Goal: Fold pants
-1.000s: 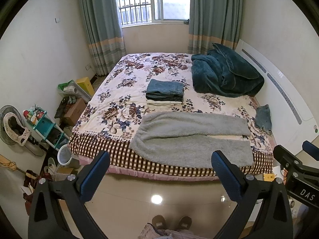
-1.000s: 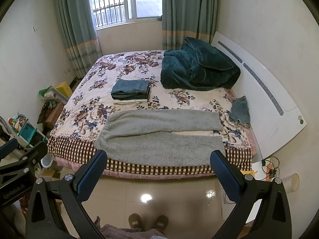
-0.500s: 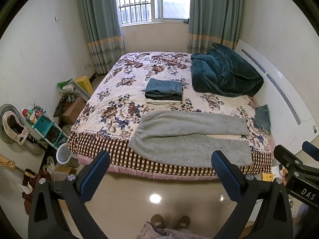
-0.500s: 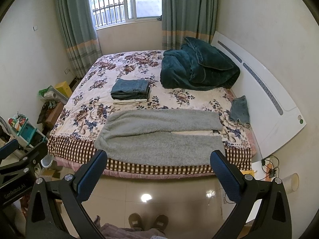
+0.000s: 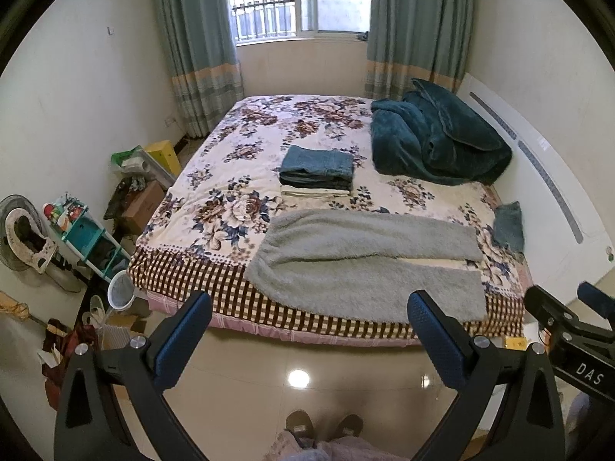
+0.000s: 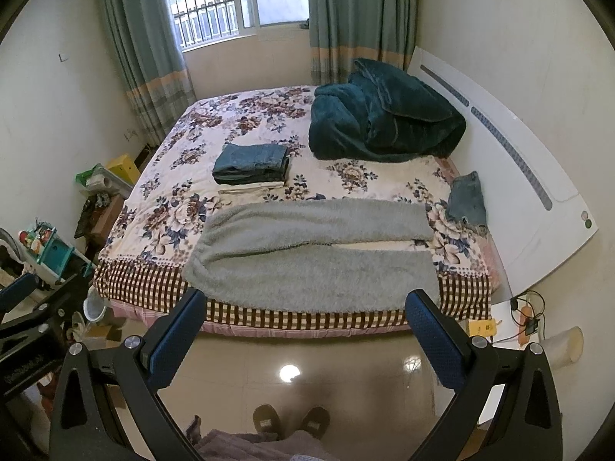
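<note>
Small bedroom w/ white walls [image 5: 69,115], glossy tile floor [image 5: 307,361], barred window [image 5: 292,0] btwn teal curtains [image 5: 192,46], floral-sheeted bed [image 5: 246,161], white headboard [image 5: 546,192].

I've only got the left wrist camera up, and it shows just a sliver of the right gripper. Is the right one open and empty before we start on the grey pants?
Observer: Yes. The right gripper is wide open with nothing between its pads, pointing at the grey pants.
Operator: Anything lying past the right corner of the bed? My view cuts off there.
Observer: A power strip with cables lies there, and a cream container stands next to it.
</note>
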`<state>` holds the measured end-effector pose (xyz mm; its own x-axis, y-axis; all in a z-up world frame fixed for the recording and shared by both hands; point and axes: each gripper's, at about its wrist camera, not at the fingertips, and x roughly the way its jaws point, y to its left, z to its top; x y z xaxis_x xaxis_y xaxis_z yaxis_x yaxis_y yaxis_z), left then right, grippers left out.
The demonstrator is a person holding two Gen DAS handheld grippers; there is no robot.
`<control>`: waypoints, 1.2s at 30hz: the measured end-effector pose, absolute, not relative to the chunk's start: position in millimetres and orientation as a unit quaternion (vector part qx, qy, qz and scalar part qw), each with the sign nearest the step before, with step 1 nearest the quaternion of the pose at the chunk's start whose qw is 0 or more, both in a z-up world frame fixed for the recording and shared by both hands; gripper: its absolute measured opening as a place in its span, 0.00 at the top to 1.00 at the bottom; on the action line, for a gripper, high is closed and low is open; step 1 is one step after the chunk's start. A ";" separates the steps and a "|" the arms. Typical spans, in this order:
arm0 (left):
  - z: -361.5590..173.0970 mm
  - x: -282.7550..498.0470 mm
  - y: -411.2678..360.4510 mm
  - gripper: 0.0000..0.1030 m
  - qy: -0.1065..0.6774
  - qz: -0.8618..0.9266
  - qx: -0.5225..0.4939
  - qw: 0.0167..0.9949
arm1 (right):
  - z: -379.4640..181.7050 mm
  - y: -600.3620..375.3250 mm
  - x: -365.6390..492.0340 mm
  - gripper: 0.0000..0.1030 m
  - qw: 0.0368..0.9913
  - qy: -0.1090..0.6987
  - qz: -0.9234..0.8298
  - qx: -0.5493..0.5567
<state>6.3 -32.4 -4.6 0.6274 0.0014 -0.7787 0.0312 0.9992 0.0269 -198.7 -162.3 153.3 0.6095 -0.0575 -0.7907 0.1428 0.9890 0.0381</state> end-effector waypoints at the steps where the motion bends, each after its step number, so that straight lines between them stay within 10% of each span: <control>1: -8.4 10.2 -35.0 0.00 0.433 -0.003 0.016 0.901 | 144.9 -169.8 -191.4 0.00 0.894 0.441 -0.057 0.050; 25: -154.3 295.9 -96.7 0.00 0.501 0.049 0.059 0.862 | -46.2 -324.5 169.4 0.00 0.829 0.520 -0.169 0.120; 36: -322.0 502.6 -96.4 0.00 0.642 0.093 -0.019 0.761 | -230.3 -412.8 398.7 0.00 0.737 0.591 -0.245 0.218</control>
<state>502.6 -96.4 -322.0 0.1586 0.1174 -0.9803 -0.1666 0.9819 0.0907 398.7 -412.8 -230.3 0.1802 -0.1030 -0.9782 0.6190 0.7848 0.0314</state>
